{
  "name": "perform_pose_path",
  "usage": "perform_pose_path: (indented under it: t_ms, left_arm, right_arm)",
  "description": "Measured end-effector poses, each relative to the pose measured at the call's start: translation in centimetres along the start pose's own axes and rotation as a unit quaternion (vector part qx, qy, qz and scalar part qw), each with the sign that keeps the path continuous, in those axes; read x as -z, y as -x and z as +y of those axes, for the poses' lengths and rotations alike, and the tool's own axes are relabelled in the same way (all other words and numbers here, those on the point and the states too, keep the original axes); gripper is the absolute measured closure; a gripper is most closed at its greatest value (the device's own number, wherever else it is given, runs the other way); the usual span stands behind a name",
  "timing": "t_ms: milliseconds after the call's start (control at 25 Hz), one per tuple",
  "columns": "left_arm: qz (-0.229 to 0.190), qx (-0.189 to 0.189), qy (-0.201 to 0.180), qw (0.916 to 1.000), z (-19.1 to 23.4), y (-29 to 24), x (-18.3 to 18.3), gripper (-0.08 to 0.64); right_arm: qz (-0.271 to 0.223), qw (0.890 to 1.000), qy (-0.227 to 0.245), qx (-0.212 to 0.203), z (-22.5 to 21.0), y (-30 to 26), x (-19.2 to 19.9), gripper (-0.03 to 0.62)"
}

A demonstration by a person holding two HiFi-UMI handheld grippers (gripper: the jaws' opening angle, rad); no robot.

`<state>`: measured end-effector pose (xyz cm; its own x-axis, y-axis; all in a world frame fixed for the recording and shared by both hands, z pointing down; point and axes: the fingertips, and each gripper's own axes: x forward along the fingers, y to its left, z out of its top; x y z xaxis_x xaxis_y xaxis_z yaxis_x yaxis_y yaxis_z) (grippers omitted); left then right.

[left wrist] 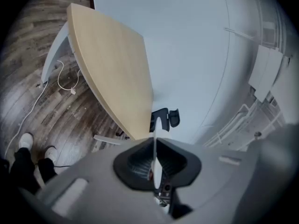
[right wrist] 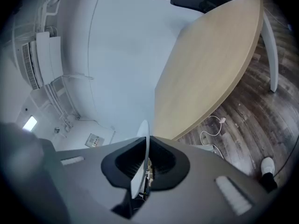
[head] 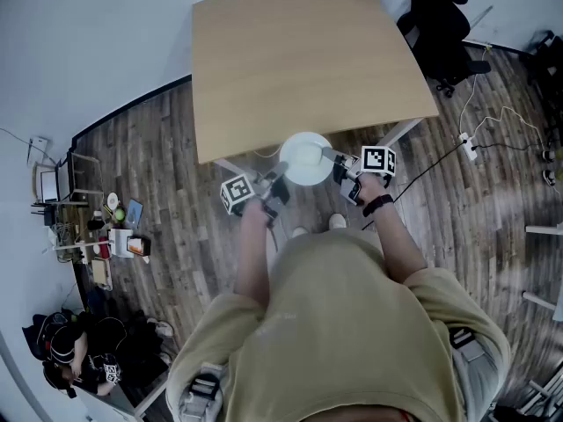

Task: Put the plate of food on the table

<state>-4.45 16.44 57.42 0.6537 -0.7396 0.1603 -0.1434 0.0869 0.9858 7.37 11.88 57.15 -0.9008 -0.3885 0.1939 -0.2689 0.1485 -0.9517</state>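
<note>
A round white plate hangs in the air just in front of the near edge of the light wooden table. My left gripper is shut on the plate's left rim, my right gripper on its right rim. In the left gripper view the plate shows edge-on as a thin white sliver pinched between the dark pads; the table lies beyond. The right gripper view shows the same thin plate edge between its pads, with the table ahead. Any food on the plate cannot be made out.
A black office chair stands right of the table. White cables and a power strip lie on the wooden floor at right. A small stand with clutter and a seated person are at the left.
</note>
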Motion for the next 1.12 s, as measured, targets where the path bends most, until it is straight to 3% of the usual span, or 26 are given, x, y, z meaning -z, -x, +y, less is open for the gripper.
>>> perform_pose_path:
  t_ms: [280,480,720,880,1120]
  left_arm:
    - [-0.011,0.017,0.013,0.9997,-0.5,-1.0,0.9,0.543]
    - [-0.023,0.005,0.03,0.9993,-0.1,-0.4,0.3,0.545]
    - [-0.047,-0.01,0.03,0.9984,0.8,-5.4,6.2,0.543]
    - [-0.061,-0.032,0.038,0.9969,2.5,-4.6,6.3,0.54]
    - [-0.063,-0.072,0.013,0.9953,5.8,-5.2,3.4,0.54]
  right_arm:
    - [-0.024,0.997,0.063,-0.022,0.8,1.2,-1.1,0.561]
    - [-0.028,0.996,0.083,-0.014,1.5,0.5,-1.1,0.555]
    - [-0.026,0.988,0.153,-0.011,-2.6,6.1,-2.9,0.543]
    - [-0.018,0.99,0.141,-0.021,-3.9,5.4,-1.6,0.541]
    - [0.0,0.99,0.14,0.008,-6.0,2.0,-2.3,0.541]
